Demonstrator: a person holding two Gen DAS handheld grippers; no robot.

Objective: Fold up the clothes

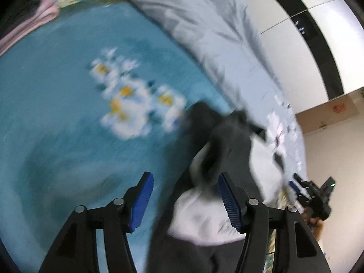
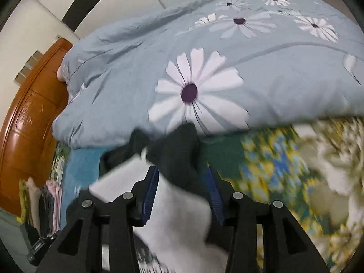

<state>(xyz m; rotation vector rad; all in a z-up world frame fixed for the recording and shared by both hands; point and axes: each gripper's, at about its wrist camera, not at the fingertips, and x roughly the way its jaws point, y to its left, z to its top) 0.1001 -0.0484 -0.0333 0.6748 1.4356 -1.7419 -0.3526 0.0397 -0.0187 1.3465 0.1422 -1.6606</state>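
Note:
A black and white garment (image 1: 218,141) lies bunched on the teal flowered bedsheet (image 1: 56,95). My left gripper (image 1: 185,200) is open above the sheet. The garment's white part (image 1: 200,216) sits just inside its right finger, with nothing pinched. In the right wrist view the same garment (image 2: 177,157) fills the gap of my right gripper (image 2: 182,193). The jaws stand partly apart, and white cloth (image 2: 179,218) runs between the blue pads while black cloth covers their tips. The right gripper (image 1: 311,195) also shows at the left view's right edge, held by a hand.
A grey-blue duvet (image 2: 227,68) printed with white daisies is heaped just behind the garment. A wooden headboard (image 2: 27,118) stands at the left. Folded pink clothes (image 1: 34,22) lie at the sheet's far end. White walls (image 1: 295,34) rise beyond the bed.

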